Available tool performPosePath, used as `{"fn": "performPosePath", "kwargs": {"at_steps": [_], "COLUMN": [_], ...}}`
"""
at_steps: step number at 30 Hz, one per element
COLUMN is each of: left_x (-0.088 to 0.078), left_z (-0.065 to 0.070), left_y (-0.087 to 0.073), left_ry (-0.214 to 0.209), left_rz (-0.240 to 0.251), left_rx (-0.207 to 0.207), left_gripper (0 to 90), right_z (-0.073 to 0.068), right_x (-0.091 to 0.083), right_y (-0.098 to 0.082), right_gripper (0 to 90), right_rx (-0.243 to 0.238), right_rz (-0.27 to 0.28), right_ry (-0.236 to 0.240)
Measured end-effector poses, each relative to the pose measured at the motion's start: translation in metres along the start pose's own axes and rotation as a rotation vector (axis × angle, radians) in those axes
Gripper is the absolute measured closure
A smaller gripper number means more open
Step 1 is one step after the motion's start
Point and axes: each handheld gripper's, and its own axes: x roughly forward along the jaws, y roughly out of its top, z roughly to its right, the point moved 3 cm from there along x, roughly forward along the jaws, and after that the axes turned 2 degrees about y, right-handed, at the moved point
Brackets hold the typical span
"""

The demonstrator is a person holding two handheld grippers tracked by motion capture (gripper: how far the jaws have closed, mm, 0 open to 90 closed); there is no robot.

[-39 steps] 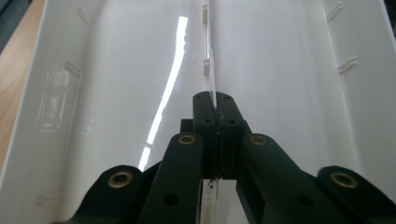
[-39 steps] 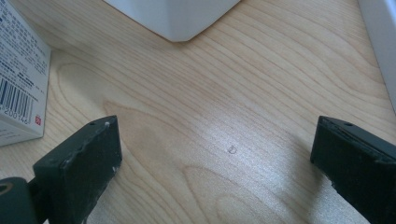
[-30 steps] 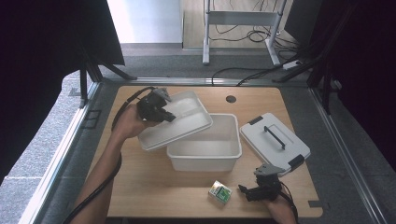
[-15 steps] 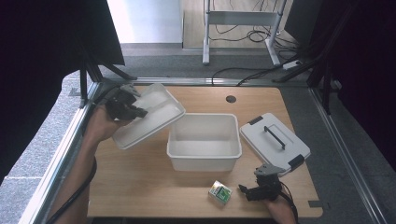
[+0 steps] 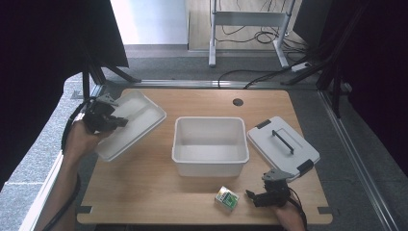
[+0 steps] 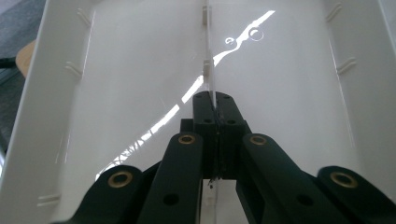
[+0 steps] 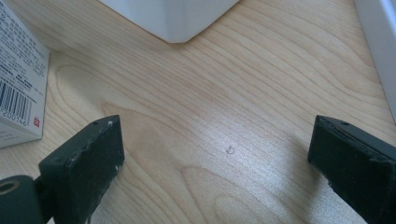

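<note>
High view showed the left gripper (image 5: 109,121) at about nine o'clock on the table (image 5: 144,202), carrying a white divided tray (image 5: 137,122) tilted above the table's left edge. Left gripper view showed the jaws pressed together on the tray's thin centre rib (image 6: 206,70), pinching it.

The step in hand was judged to be setting the tray down clear of the white bin (image 5: 210,144), which stood at table centre. To do this well, the tray needed levelling before lowering, since a grip on a thin rib could let it pivot. Its lower end overhung the table's left edge, so placement needed to go inward, toward three o'clock, until the whole base was over wood.

Open room: bare wood lay between tray and bin, and more at seven o'clock along the near edge. The bin's lid (image 5: 283,147) occupied the three-to-four o'clock area, touching nothing.

The right gripper (image 5: 257,197) rested low at five o'clock, jaws spread and holding nothing, with a small green-and-white carton (image 5: 226,199) just beside it at six o'clock. Right gripper view showed that carton (image 7: 18,79) off the left jaw, apart from it.
</note>
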Motion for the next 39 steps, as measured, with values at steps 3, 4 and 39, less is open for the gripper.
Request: {"fn": "performPosePath", "kwargs": {"at_steps": [3,4,39], "left_x": [0.012,0.015,0.11], "left_z": [0.001,0.002,0.046], "left_y": [-0.015,-0.018,-0.093], "left_ry": [0.004,0.006,-0.045], "left_rz": [-0.007,-0.008,-0.025], "left_rx": [-0.006,-0.009,-0.101], "left_gripper": [89.0,88.9,88.7], "right_z": [0.0,0.0,0.0], "right_x": [0.0,0.0,0.0], "right_y": [0.0,0.0,0.0], "right_gripper": [3.3,3.3,3.3], "right_rx": [-0.003,0.001,0.001], "right_rz": [0.003,0.002,0.003], "right_ry": [-0.003,-0.002,-0.002]}}
